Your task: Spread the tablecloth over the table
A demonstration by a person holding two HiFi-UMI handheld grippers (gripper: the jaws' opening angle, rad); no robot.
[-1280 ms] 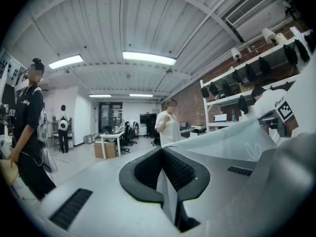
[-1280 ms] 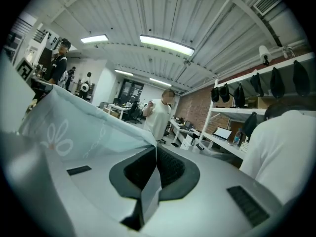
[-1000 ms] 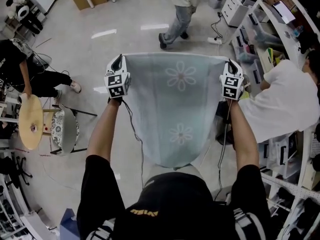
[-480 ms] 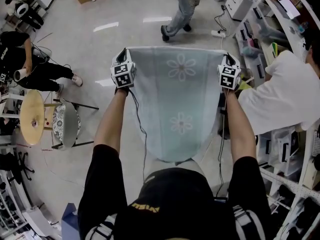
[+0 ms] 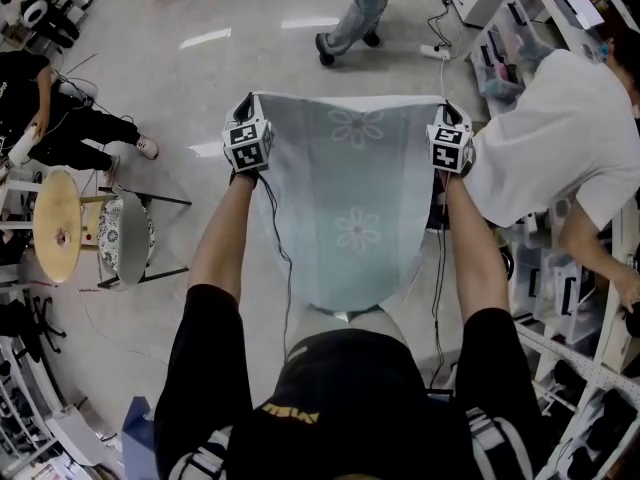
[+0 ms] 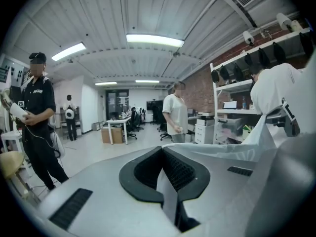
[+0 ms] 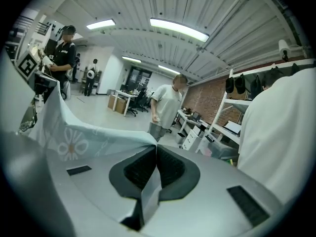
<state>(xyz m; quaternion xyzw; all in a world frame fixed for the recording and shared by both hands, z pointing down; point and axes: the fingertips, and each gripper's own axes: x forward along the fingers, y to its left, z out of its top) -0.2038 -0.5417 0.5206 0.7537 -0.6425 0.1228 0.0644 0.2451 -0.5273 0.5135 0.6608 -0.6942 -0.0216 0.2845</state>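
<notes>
The pale grey floor [image 5: 200,78] fills most of the head view, with desks and shelving [image 5: 590,308] around its edges.

The tablecloth [image 5: 345,208] is a thin, pale blue-green sheet printed with white daisy motifs. It hangs in the air in front of the operator. Its upper edge is stretched straight between the two grippers, and its rounded lower edge drops towards the operator's body. It rests on no surface.

Both of the operator's bare forearms reach forward, one to each upper corner of the cloth.

A bystander in a white shirt [image 5: 560,138] bends over the shelving just beside the right corner of the cloth. A second person [image 5: 355,23] walks across the floor beyond the upper edge. A person in black [image 5: 60,118] is at far left, well apart from the cloth.

A round wooden table [image 5: 58,225] and a chair with a patterned seat [image 5: 125,240] stand side by side at left, well apart from the cloth.

The left gripper [image 5: 244,108] carries its marker cube above the operator's fist. In the left gripper view [image 6: 162,154] the jaws are pressed together on a fold of the tablecloth [image 6: 232,152], which runs off to the right.

The right gripper [image 5: 447,113] mirrors it at the opposite corner. In the right gripper view [image 7: 156,154] the jaws are likewise clamped on the cloth edge, and the fabric [image 7: 84,137] trails away to the left.

A thin dark cable [image 5: 283,258] runs from the left gripper down along the left side of the cloth.
</notes>
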